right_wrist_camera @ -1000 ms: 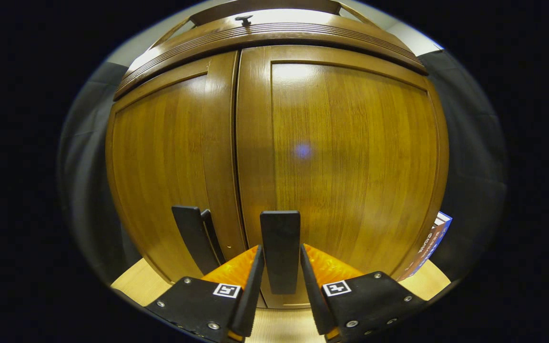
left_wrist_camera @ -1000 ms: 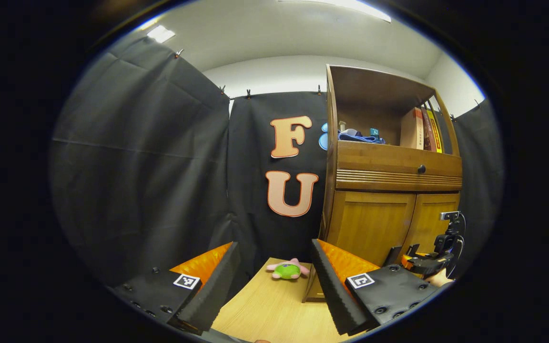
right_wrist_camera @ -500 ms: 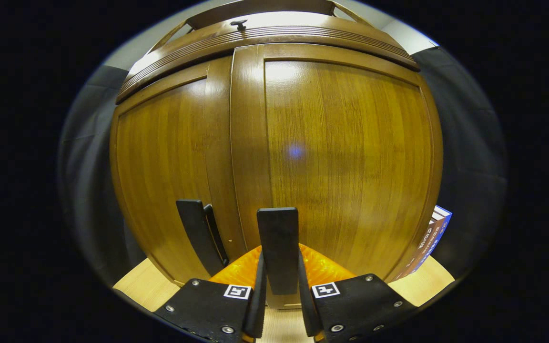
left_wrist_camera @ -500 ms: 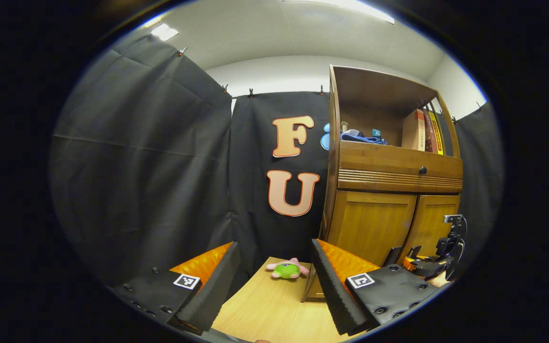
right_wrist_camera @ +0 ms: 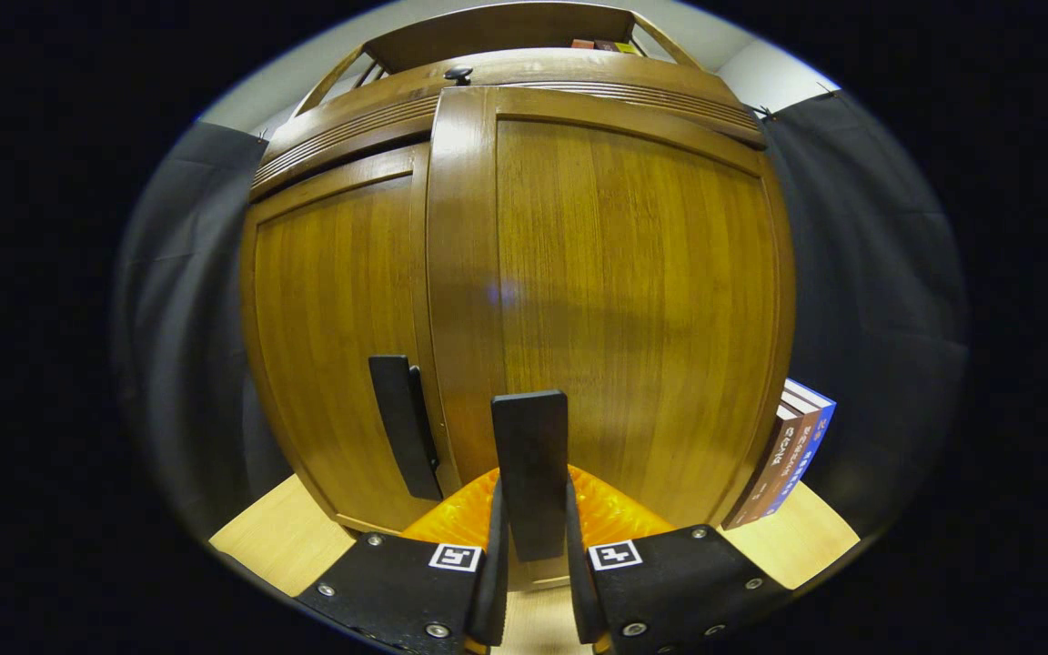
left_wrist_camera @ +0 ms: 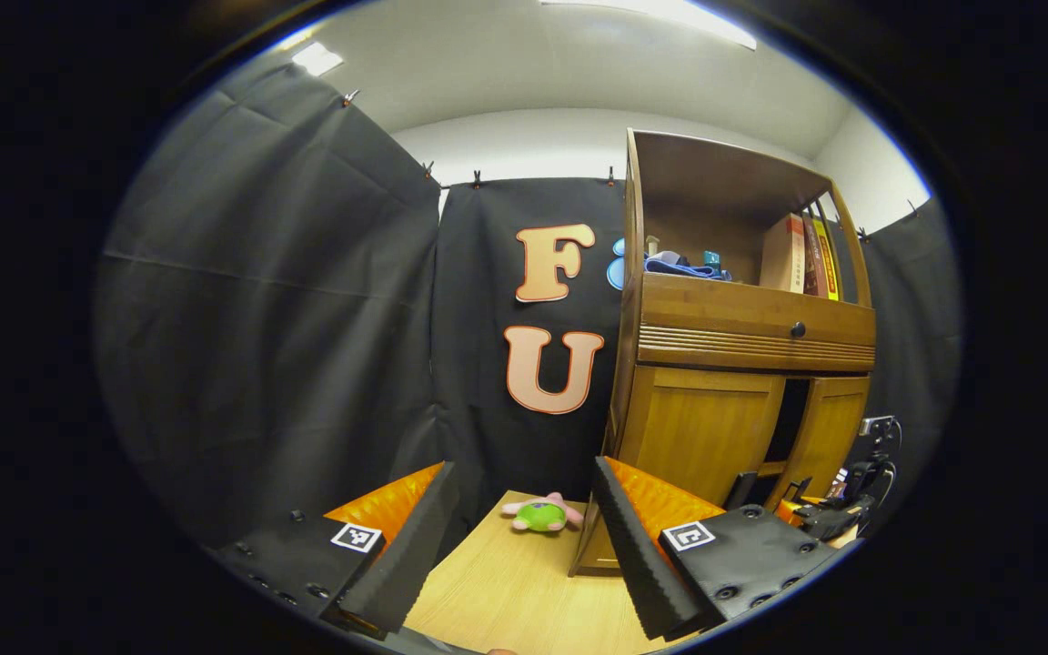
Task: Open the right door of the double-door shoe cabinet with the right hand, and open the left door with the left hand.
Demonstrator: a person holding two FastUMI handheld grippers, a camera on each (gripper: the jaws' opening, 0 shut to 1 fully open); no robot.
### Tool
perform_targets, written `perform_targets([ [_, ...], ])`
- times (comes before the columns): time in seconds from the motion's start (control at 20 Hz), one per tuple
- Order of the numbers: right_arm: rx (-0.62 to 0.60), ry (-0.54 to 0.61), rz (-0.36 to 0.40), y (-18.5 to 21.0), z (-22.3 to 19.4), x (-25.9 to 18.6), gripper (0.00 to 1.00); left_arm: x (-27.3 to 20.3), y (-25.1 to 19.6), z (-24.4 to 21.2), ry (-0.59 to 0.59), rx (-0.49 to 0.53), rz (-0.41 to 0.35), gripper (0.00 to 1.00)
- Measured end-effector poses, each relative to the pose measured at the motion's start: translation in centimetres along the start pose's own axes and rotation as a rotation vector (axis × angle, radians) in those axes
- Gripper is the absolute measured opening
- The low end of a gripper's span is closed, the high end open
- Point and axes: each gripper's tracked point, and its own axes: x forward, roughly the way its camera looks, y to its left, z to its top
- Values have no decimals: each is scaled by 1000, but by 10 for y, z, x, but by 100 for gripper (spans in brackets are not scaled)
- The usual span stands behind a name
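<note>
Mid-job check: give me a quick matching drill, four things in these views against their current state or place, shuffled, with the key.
Things
1. right wooden cabinet door
2. left wooden cabinet door
3. left tongs
4. green and pink plush toy

States
A. open, holding nothing
B. on the light wood tabletop, beside the cabinet
C. shut, handle free
D. pulled ajar, its flat black handle clamped by the right tongs

Pairs: 1-D, 2-C, 3-A, 4-B
</note>
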Motion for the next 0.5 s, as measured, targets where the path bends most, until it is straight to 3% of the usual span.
perform_targets([
  [0.35,3,-3,-29,-23,-5,-48,29,-2,-9,-6,15,-12,-29,98],
  [0.5,6,-6,-48,-35,-7,-66,27,-3,-17,-2,9,-14,-54,94],
])
